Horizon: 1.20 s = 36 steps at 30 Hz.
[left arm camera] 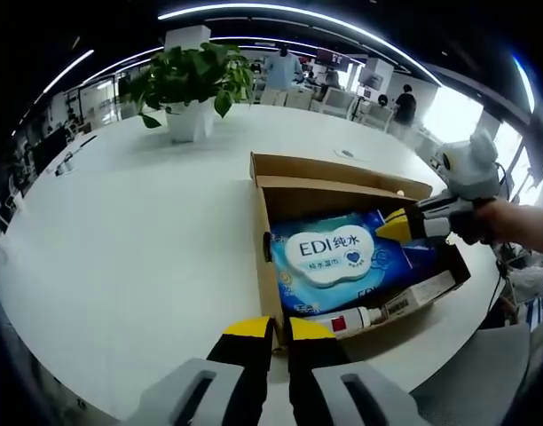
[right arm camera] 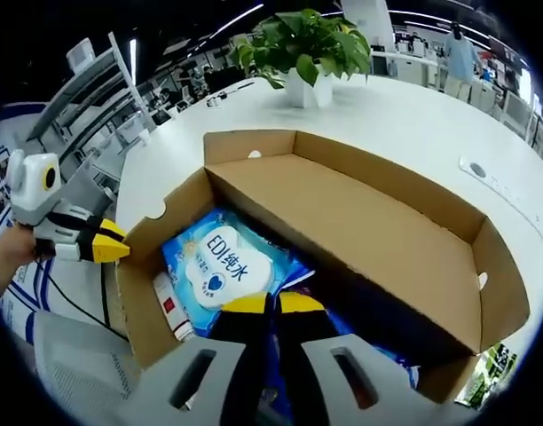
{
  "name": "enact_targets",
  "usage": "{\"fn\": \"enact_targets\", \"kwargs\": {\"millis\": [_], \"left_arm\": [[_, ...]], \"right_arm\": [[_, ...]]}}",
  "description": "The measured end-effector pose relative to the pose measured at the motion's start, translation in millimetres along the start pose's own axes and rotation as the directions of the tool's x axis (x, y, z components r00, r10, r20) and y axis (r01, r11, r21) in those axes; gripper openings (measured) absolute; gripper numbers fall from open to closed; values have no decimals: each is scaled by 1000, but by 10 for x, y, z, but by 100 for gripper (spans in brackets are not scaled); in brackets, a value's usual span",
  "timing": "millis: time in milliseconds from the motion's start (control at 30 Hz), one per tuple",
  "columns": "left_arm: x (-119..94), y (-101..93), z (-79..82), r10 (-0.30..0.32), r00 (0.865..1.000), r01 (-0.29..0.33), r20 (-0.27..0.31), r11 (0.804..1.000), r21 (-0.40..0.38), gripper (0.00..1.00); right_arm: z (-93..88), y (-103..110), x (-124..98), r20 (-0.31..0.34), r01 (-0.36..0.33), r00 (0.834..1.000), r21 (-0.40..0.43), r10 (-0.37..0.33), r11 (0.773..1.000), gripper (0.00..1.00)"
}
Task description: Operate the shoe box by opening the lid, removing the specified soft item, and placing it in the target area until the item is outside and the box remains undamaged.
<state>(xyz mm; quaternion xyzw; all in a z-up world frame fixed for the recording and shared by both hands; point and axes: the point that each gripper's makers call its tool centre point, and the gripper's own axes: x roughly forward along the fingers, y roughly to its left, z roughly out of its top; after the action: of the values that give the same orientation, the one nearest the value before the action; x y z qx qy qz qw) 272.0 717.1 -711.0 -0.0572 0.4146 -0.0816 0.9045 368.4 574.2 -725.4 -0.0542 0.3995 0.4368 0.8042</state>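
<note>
One wipes pack (right arm camera: 220, 264) just beyond right tool (right arm camera: 273, 306)

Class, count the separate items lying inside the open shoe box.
2. A blue wet-wipes pack lies across the middle of the shoe box floor; a small white tube with a red band lies along one end wall beside it. More may be hidden beneath.

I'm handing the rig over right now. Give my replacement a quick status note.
Left gripper: jaws together, holding nothing, at the box's near wall.
Right gripper: jaws together, inside the open box over the wipes pack; whether it grips anything cannot be told.
Things: box on the white table, lid folded back. Wipes lie inside, a small tube beside them.
Done: lid opened.
Left: grip the wipes, lift them out, set them on the table without tearing the box.
</note>
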Motion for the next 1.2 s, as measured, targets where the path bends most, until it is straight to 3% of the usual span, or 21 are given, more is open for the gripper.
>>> {"fn": "enact_targets", "kwargs": {"millis": [333,700,1000,1200], "left_arm": [[5,-4,-3,8,1000,-8,-6,1000,18,5],[-9,-31,9,15,999,-13,-30,999,52,6],[-123,-205,258,12,1000,-14,23,993,115,12],[-44,-363,359,-25,999,21,20,988,152,14]], "right_arm": [[105,5,-171,56,37,998,-28,-35,999,0],[112,-77,-431,101,69,993,-4,-69,998,0],[33,-161,-592,117,91,989,18,-93,996,0],[-55,-261,-647,109,102,988,55,-108,993,0]]}}
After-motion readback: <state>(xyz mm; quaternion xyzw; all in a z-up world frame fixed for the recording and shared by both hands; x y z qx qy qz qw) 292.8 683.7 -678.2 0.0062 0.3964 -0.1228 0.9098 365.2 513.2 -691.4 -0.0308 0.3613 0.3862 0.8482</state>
